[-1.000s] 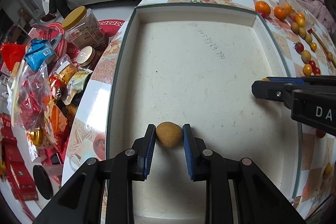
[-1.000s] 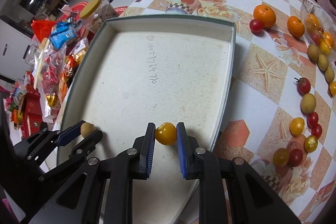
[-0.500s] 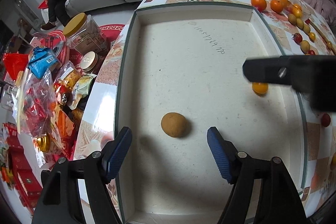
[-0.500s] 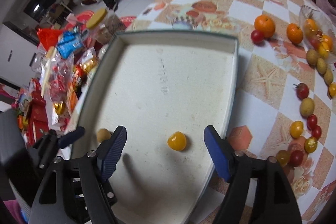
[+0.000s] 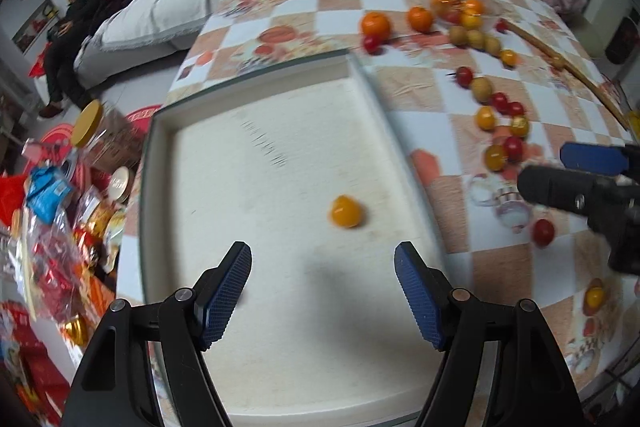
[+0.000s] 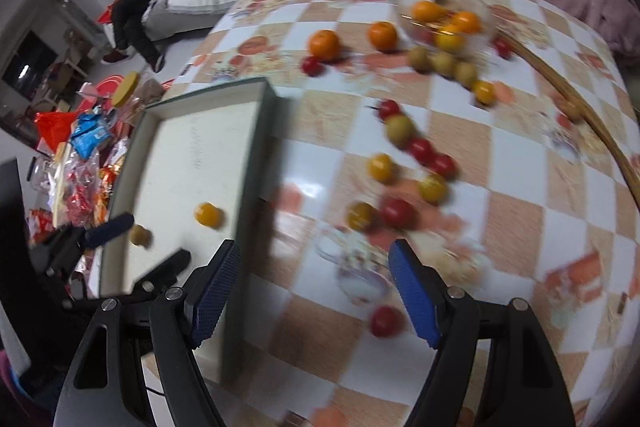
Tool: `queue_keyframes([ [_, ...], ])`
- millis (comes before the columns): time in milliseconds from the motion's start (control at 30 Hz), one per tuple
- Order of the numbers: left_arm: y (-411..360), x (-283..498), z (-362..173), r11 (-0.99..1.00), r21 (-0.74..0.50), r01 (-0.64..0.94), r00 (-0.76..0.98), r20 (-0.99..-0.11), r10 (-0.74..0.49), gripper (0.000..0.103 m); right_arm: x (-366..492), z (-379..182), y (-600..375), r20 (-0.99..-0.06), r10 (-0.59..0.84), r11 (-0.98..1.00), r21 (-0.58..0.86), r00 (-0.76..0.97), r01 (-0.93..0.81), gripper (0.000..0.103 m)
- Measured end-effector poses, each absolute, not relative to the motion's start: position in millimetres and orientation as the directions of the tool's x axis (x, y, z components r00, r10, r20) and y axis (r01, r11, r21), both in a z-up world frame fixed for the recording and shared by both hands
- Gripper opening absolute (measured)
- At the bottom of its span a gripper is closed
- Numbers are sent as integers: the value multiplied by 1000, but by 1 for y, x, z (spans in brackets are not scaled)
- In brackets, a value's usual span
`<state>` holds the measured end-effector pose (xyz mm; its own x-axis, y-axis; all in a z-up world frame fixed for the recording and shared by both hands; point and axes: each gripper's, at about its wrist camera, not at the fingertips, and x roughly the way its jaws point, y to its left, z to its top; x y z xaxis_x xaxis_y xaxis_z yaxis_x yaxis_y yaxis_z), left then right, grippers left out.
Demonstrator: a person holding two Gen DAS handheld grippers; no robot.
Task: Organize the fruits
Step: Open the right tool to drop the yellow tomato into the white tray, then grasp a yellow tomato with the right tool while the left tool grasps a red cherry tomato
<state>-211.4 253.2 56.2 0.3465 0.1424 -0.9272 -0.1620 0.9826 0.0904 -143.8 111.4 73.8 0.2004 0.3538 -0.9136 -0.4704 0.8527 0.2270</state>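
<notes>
A white tray with a dark green rim (image 5: 158, 131) lies on the checkered table; it also shows in the right wrist view (image 6: 256, 147). A yellow tomato (image 5: 346, 213) lies in it, also seen in the right wrist view (image 6: 208, 214), near a brown kiwi (image 6: 140, 235). My left gripper (image 5: 322, 297) is open and empty over the tray's near part. My right gripper (image 6: 314, 291) is open and empty above the table, right of the tray, near a red tomato (image 6: 384, 321). The right gripper also shows in the left wrist view (image 5: 576, 171).
Loose oranges (image 6: 324, 45), kiwis, red and yellow tomatoes (image 6: 400, 213) lie scattered on the table, some in a glass bowl (image 6: 444, 15). A bamboo stick (image 6: 580, 115) lies at the right. Snack bags and jars (image 5: 60, 211) crowd the floor at the left. A sofa stands behind.
Both grippers opened and let go of the kiwi and the yellow tomato in the tray. Both then swung right; the right gripper now hangs over the loose fruit.
</notes>
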Motion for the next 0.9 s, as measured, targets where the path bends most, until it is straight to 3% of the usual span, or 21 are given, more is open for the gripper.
queue_keyframes([
  [433,153,-185,55,998,20,64,349,-937,-4,75,-187,55,-11,-953,227,935,156,202,-319,79],
  [900,104,-173,17,992,17,127,288,-957,-20,75,-215,27,-21,-964,197,931,128,177,-341,79],
])
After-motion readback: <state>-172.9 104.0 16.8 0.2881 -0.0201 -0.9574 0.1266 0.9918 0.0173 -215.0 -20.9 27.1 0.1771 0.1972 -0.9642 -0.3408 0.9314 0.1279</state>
